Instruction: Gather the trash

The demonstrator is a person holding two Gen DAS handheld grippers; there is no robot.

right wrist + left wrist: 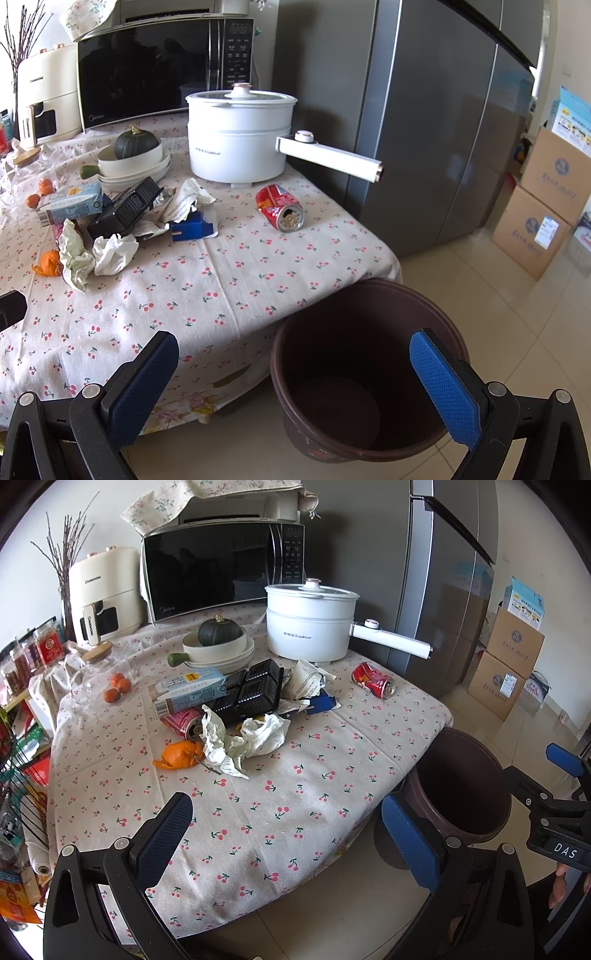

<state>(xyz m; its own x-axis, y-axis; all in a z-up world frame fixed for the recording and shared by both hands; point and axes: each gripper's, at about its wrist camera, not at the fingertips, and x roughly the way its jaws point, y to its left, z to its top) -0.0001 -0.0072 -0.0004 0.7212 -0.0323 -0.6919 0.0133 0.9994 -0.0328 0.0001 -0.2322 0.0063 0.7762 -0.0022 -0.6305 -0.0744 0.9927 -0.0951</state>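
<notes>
With both the left gripper point(286, 834) and the right gripper point(293, 384) spread wide and empty, the crushed red aluminium can point(280, 208) lies on the table point(229, 280) ahead-left of the right gripper, which is nearer, its axis pointing towards the dark brown plastic bin point(369, 369).

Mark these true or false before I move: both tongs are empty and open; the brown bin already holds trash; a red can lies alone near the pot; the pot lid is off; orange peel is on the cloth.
1. Both tongs, left and right, are open and empty. True.
2. The brown bin holds trash. False: its visible inside is bare.
3. A red can lies apart from the pile, near the white pot. True.
4. The pot lid is off. False: it sits on the pot.
5. Orange peel lies on the cloth. True.
</notes>
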